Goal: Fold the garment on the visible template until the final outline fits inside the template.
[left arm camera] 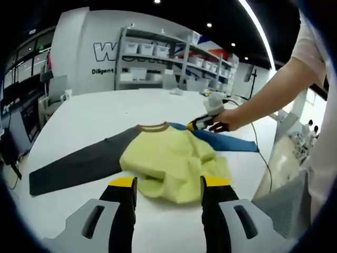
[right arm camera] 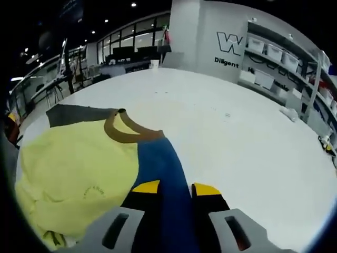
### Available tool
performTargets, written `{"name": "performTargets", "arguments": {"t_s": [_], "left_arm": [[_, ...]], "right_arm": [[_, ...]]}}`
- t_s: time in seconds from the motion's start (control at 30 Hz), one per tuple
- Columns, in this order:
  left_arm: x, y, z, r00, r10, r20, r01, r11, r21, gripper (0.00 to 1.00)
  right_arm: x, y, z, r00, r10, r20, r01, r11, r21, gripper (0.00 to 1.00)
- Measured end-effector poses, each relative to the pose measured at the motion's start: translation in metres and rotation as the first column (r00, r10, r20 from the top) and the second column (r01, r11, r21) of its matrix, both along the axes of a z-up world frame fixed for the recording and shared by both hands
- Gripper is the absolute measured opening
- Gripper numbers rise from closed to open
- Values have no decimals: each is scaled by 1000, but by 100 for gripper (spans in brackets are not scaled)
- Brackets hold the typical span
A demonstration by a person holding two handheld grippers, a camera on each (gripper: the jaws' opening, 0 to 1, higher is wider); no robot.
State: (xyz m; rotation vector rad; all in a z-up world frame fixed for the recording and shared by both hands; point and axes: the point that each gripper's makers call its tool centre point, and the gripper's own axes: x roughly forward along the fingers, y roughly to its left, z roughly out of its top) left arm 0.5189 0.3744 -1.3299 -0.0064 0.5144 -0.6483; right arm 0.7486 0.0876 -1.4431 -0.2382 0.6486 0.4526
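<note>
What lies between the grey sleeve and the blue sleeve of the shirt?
The yellow body and brown collar lie between the grey sleeve and the blue sleeve. The left gripper view shows this.

- Left gripper view sits low over the near edge of the surface (left arm camera: 158, 108), facing the far shelves (left arm camera: 158, 58).
- Right gripper view rides close above the garment's blue sleeve (right arm camera: 163, 174).
- Both views share the garment (left arm camera: 168, 158) and the shelves.
</note>
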Motion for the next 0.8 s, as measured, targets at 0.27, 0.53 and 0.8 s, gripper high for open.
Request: {"name": "performTargets", "arguments": {"t_s": [0.27,0.53,0.8], "left_arm": [[12,-2,-3,1000,-10,-4,10,1000,3,45],[19,-12,-13,999,-37,-17,38,999,11,45],[23,-13,-16,999,-44,-25,44,999,8,45]], "right_arm": [[12,-1,1,1000,20,12,-20,1000,-7,18],[25,0,2,999,46,25,-45,998,-36,17],[29,7,12,998,51,26,-51,998,-34,21]]}}
